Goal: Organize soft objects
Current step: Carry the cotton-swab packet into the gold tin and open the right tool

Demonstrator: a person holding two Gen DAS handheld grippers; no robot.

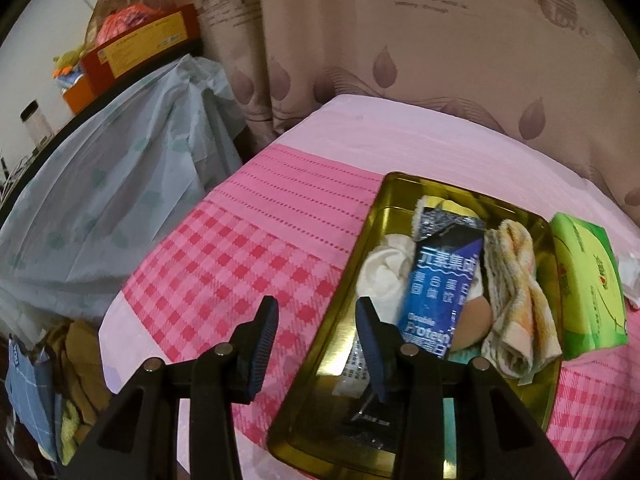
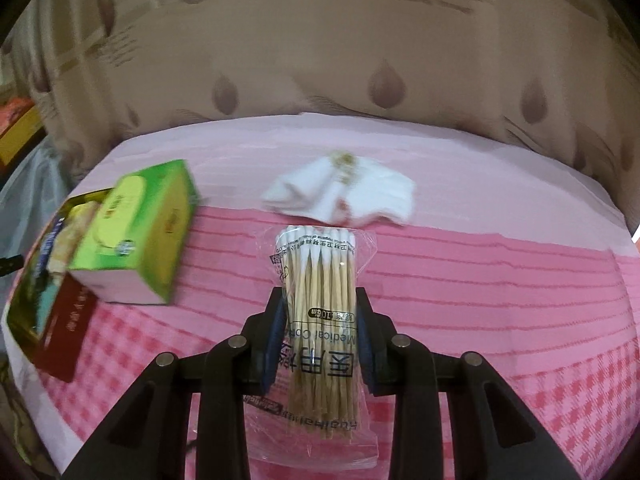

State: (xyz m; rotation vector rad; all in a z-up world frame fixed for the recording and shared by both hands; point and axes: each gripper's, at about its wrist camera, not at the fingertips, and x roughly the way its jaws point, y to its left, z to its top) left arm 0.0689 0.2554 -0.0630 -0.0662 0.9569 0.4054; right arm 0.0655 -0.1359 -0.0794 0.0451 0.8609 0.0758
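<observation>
Swab pack (image 2: pixel 320 320) is clamped between the pads of the right gripper (image 2: pixel 320 330); the clear bag is held lengthwise along the fingers, cotton tips pointing away, above the pink cloth (image 2: pixel 500 280). Beyond the tips, a white napkin (image 2: pixel 352 196) is seen lying crumpled on the cloth. To the left, a green tissue box (image 2: pixel 136 236) is seen, with a gold tray (image 2: pixel 16 312) just beside it and a dark red card (image 2: pixel 64 336) at the tray's near edge.

In the left view, the left gripper (image 1: pixel 316 332) is held with its fingers spread apart and nothing between them. Its right finger (image 1: pixel 372 348) is placed over the near left part of the tray (image 1: pixel 360 240); its left finger is placed over the checked cloth (image 1: pixel 224 256). Inside the tray, a blue sachet (image 1: pixel 440 288) is laid over a white cloth (image 1: pixel 380 272), with a beige sponge (image 1: pixel 474 320) and a folded striped towel (image 1: pixel 516 292) to its right. The tissue box (image 1: pixel 588 280) is placed against the tray's right rim. Farther off, a patterned curtain (image 1: pixel 400 60) is hung behind the table.
</observation>
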